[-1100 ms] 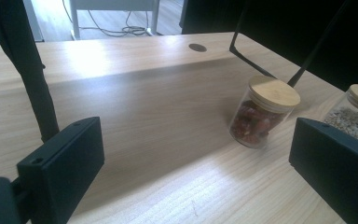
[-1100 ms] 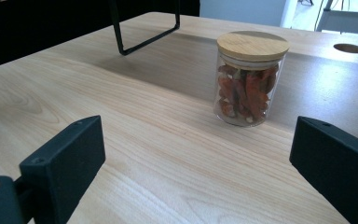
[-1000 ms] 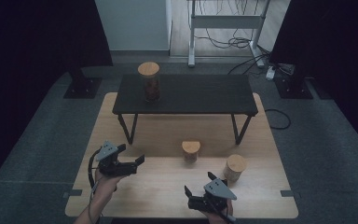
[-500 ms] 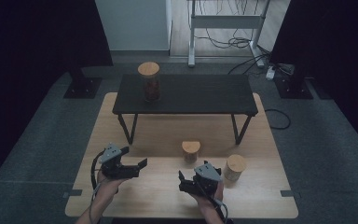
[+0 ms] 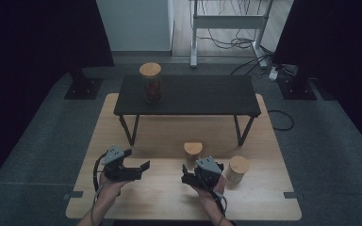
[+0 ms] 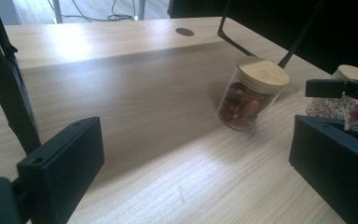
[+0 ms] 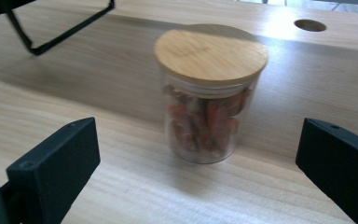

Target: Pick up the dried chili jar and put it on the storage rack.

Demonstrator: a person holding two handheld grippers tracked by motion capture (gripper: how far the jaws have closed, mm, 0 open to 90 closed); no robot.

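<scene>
Jar of red pieces (image 7: 209, 93), bamboo-lidded and upright on the wooden table (image 5: 136, 207), dead ahead at twelve o'clock of the right gripper (image 5: 188, 174), framed by jaws spread wide and touching nothing. Seen from the high view standing (image 5: 193, 151) just in front of the low black table (image 5: 202, 94), near its right-hand legs.

Left gripper (image 5: 139, 170) off at nine o'clock of the right one, well apart from it, likewise spread wide and empty, aimed across the boards toward the same jar (image 6: 251, 98).

Likely hazards from here, judged by the layout:

- Tipping or skidding of the jar, through one jaw's arrival ahead of the other on smooth round glass.
- Clamping too high, on the lid rather than the glass; lid perhaps only loosely seated, hence possibly lifted off alone, with spilled contents.
- Clamping too low or off-centre, leaving a top-heavy jar free to swivel between flat jaws.
- Knocking the pale-filled jar (image 5: 238, 168), close by at three o'clock of the right gripper, with a hand or trailing cable during the approach.
- Bumping the black table's edge or legs, at twelve o'clock beyond the jar, on any lift straight up and forward.
- Crowding by the left gripper on a simultaneous approach from nine o'clock.

Third jar (image 5: 151, 82), on top of the black table at eleven o'clock, well clear of it all.
</scene>
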